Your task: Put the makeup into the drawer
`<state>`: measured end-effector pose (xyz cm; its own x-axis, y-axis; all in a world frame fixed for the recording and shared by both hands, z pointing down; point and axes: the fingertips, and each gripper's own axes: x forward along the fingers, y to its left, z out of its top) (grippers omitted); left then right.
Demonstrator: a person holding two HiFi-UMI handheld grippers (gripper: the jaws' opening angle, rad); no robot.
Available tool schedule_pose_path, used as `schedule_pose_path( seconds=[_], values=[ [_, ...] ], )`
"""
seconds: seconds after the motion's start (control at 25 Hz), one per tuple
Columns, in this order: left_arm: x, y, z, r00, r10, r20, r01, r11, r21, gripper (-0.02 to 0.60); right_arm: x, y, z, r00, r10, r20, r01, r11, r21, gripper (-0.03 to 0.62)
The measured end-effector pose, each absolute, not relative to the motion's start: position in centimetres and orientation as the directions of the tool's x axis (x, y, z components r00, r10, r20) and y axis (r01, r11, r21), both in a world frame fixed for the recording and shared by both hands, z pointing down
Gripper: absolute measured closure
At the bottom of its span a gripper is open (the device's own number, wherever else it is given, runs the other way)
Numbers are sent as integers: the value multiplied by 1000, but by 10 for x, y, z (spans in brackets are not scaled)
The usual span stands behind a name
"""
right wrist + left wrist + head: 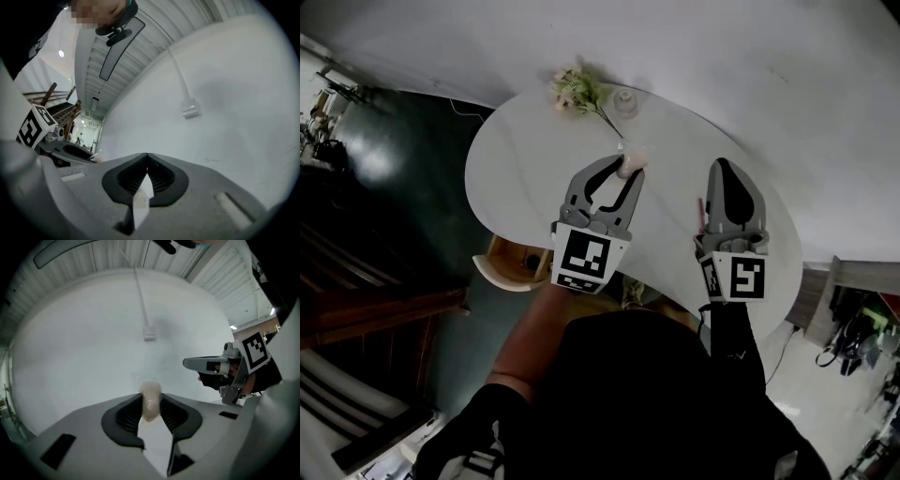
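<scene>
The left gripper (628,171) is clamped on a pale, translucent makeup piece (151,398), held at the jaw tips over the white table (516,159). The right gripper (722,171) has its jaws pressed together, with nothing between them.

- Far side of the table: a flower sprig (578,92) and a small round white object (625,100).
- Just beside the right gripper: a thin pink stick (701,212).
- Below the table's near edge: the drawer (499,279), open.
- Each gripper's cube (584,258): black-and-white square markers.
</scene>
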<state>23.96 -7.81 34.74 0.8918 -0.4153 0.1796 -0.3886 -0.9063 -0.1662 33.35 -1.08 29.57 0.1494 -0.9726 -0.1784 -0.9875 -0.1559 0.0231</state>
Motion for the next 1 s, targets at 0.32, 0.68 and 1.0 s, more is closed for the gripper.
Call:
schedule_pose_path(
  seconds=[0.32, 0.68, 1.0],
  values=[
    [177, -108, 349, 823, -542, 170, -529, -841, -114, 474, 285, -50, 308, -6, -990, -143, -998, -4, 64, 589],
    [60, -150, 352, 698, -692, 185, -677, -721, -145, 471, 168, -123, 311, -250, -960, -129, -967, 242, 74, 589],
    [-61, -174, 349, 575, -793, 200, -785, -604, -137, 468, 49, -174, 311, -423, -899, -116, -906, 419, 62, 589]
  ],
)
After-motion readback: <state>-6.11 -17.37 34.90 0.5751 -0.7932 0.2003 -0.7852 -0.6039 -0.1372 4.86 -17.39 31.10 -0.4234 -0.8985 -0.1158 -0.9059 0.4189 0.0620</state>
